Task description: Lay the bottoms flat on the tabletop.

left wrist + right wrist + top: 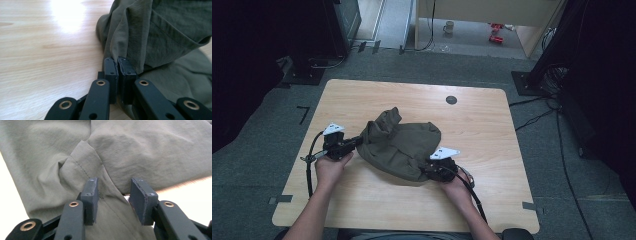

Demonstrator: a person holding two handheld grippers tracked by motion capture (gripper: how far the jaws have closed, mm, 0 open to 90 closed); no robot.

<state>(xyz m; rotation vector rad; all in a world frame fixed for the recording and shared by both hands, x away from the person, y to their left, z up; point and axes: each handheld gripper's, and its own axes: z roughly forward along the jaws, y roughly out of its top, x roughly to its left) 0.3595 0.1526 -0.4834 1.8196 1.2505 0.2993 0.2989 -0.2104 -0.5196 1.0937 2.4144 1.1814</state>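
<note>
- Crumpled green garment (399,145) sits mid-table (492,120), long side running between both tools.
- Left gripper (117,61) is pinched tight on a fold at its left edge.
- Right gripper (113,192) has jaws apart, straddling a seam, unclamped.

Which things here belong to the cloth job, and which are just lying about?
In the job:
- olive-green garment, bunched on the wooden table
- left gripper, shut on a fold at the garment's edge
- right gripper, fingers apart with cloth between them

Lying about:
- dark round disc on the table's far side
- mug on the floor
- red items on the floor
</note>
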